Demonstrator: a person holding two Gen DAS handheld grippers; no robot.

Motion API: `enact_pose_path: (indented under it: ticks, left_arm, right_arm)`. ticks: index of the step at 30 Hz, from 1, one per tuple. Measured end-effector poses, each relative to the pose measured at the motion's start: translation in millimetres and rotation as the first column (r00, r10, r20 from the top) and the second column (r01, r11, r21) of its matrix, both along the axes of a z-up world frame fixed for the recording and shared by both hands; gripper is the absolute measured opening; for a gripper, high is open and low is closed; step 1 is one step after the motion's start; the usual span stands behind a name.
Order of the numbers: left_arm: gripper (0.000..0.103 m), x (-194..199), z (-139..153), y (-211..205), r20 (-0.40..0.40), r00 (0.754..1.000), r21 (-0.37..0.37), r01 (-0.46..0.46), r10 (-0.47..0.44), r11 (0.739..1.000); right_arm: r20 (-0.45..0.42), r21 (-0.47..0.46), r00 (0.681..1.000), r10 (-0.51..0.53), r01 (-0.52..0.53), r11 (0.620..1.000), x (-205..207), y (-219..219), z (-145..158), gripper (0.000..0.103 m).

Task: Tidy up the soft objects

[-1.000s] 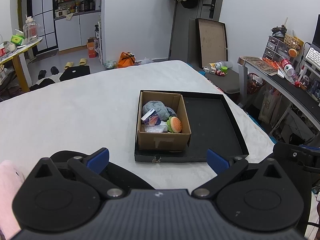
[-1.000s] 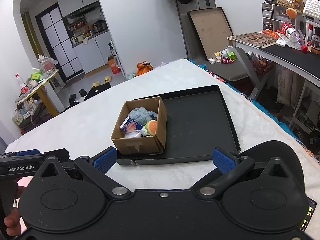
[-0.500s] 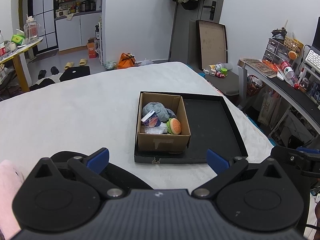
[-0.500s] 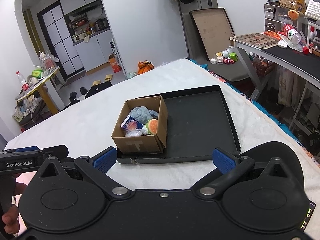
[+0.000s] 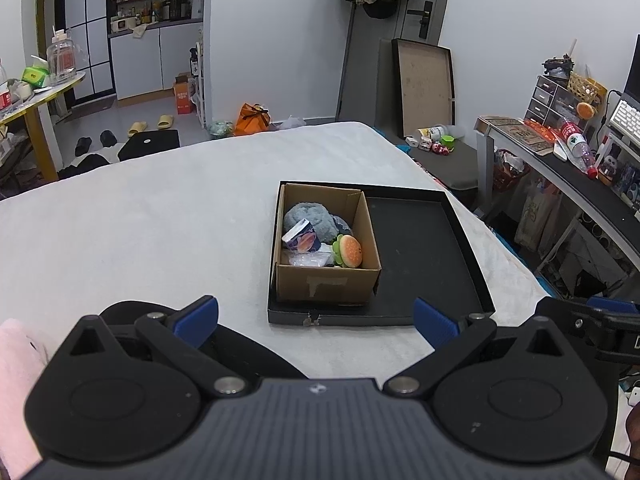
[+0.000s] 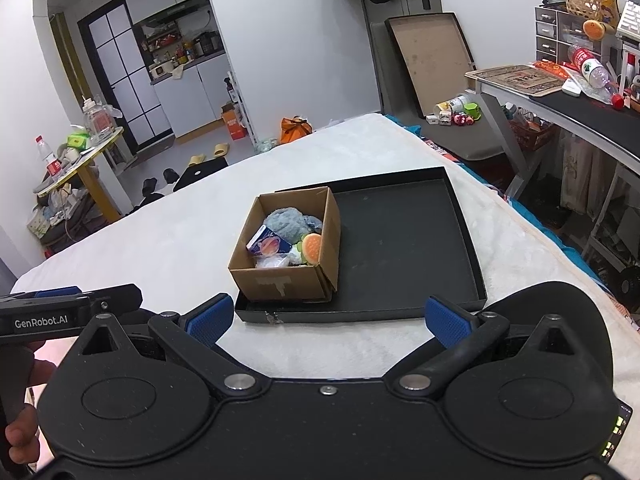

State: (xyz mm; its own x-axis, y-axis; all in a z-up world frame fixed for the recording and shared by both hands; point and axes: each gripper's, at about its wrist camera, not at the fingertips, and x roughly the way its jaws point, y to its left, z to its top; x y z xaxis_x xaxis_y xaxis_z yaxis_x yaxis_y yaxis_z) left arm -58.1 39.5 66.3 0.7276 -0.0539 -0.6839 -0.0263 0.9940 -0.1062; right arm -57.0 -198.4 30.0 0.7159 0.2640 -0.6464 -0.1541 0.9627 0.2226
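Facing the white bed (image 5: 160, 224), your left gripper (image 5: 316, 316) and right gripper (image 6: 326, 318) hold jaws spread, empty; cardboard box (image 5: 326, 284) occupies the black tray's (image 5: 420, 248) left end.

Each claw is matte black with blue ribbed fingertips (image 5: 434, 322) and silver pivot screws (image 6: 239, 381). The left claw (image 6: 60, 308), at the frame's left edge, bears white "GenRobot.AI" lettering.

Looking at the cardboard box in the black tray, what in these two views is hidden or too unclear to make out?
- Bottom of the cardboard box: in both views, the grey plush, the burger toy and the box walls cover whatever lies beneath.
- Clear packet: too small and glossy to tell its contents.
- Printed carton: lettering too small to read.
- Pink soft thing: cut off by the left wrist view's edge and the left gripper body.
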Motion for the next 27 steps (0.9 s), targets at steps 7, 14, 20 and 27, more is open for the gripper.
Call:
enact_pose_path:
  ticks: [7,14,20,27]
  left_arm:
    - [0.103,1.2,-0.2,-0.8,-0.003,1.0,0.002,0.0,0.0,1.0]
    - [0.103,1.4,-1.8,-0.6,-0.006,1.0,0.001,0.004,-0.004,1.0]
    - [0.103,3.7,-5.6,-1.1,-0.021,1.0,-0.006,0.014,-0.014,1.0]
    - [0.103,7.5,-7.7,-4.2,-0.025,0.999,-0.001,0.021,-0.021,1.0]
  right_arm:
    - [-0.001,0.001,1.0,0.002,-0.002,1.0,1.1,-1.2,-0.5,0.103]
    - [-0.002,-0.001,1.0,-0.001,0.001,1.0,1.7,-1.3,-0.8,0.103]
    - [-0.004,-0.005,1.0,0.0,0.0,1.0,1.9,-0.6,-3.0,0.103]
    - [-0.012,-0.002,1.0,-0.004,0.004,1.0,2.3,-1.2,-6.4,0.103]
